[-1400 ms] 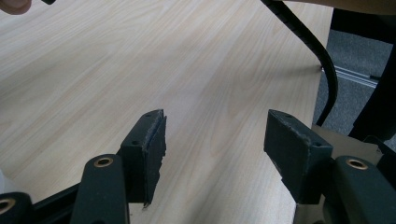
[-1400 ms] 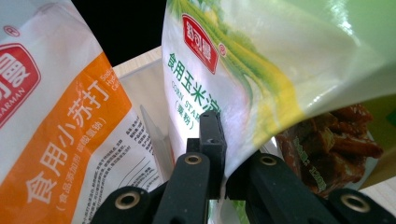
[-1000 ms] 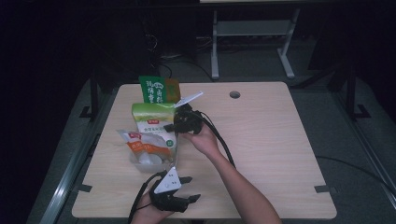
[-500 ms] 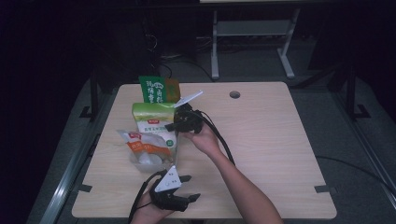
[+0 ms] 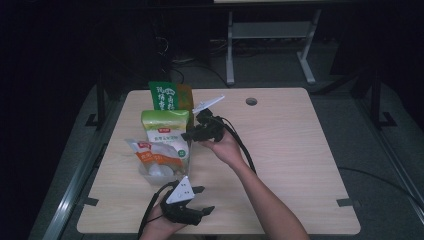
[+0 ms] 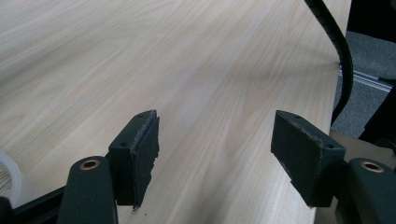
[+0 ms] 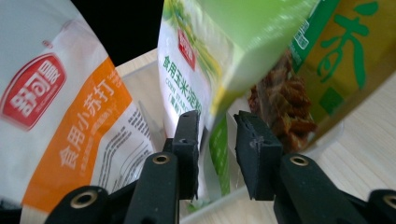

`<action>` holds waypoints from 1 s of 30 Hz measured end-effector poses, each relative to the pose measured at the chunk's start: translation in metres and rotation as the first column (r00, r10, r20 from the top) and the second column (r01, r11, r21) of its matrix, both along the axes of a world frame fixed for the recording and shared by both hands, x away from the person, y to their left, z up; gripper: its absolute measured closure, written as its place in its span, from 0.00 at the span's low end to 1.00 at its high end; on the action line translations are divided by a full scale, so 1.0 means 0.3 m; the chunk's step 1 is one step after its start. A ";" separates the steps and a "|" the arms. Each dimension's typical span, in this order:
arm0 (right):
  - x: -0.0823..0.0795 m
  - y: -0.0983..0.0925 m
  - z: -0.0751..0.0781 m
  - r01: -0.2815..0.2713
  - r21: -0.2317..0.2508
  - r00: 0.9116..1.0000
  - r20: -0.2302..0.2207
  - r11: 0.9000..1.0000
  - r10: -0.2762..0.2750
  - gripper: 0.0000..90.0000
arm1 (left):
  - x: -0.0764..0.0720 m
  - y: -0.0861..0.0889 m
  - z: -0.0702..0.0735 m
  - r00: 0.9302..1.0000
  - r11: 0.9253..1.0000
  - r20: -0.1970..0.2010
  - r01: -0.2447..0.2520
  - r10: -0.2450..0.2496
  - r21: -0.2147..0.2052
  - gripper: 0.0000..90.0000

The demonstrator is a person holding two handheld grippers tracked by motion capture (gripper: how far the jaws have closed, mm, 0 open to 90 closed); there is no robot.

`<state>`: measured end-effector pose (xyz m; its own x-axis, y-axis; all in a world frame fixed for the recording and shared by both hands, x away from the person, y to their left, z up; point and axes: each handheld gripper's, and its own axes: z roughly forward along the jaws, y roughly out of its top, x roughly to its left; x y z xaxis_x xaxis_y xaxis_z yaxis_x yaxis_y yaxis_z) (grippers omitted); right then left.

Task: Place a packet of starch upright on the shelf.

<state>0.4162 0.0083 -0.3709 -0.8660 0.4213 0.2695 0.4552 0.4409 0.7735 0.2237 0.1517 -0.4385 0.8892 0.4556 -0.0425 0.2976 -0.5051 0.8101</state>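
Right gripper (image 7: 217, 154): jaws just opening around green pouch (image 7: 205, 70) edge, grip slackened | Left gripper (image 6: 217, 158): released, idle | pouches stood in clear tray (image 5: 150, 175); withdrawal remained.

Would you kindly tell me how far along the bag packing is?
Done: the orange bag, middle bag and back bag stand in the tray. In hand: the right tool has the middle bag's edge between its jaws, which have just been opening, likely letting go. Left: probably only drawing that tool away.
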 end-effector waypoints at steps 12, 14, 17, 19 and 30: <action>-0.004 -0.105 0.010 0.001 0.002 1.000 -0.020 1.000 -0.001 0.61 | 0.009 0.008 0.002 1.000 1.000 -0.005 -0.017 0.017 -0.013 0.34; -0.005 -0.123 0.007 0.008 -0.001 1.000 -0.025 1.000 -0.009 0.59 | 0.010 0.008 0.002 1.000 1.000 0.001 -0.016 0.016 -0.012 0.34; -0.006 -0.158 -0.001 0.018 -0.008 0.999 -0.032 1.000 -0.018 0.58 | 0.008 0.007 0.002 1.000 1.000 -0.001 -0.017 0.017 -0.017 0.34; -0.006 -0.168 -0.003 0.020 -0.006 0.999 -0.034 1.000 -0.021 0.57 | 0.009 0.007 0.001 1.000 1.000 -0.001 -0.017 0.017 -0.017 0.34; -0.005 -0.242 -0.014 0.049 -0.013 0.997 -0.061 0.999 -0.049 0.52 | 0.025 0.016 0.001 1.000 0.999 -0.014 -0.028 0.028 -0.021 0.34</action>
<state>0.4148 -0.0644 -0.3750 -0.8263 0.4660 0.3163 0.5227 0.4255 0.7387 0.2312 0.1564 -0.4383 0.8752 0.4795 -0.0647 0.3226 -0.4787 0.8166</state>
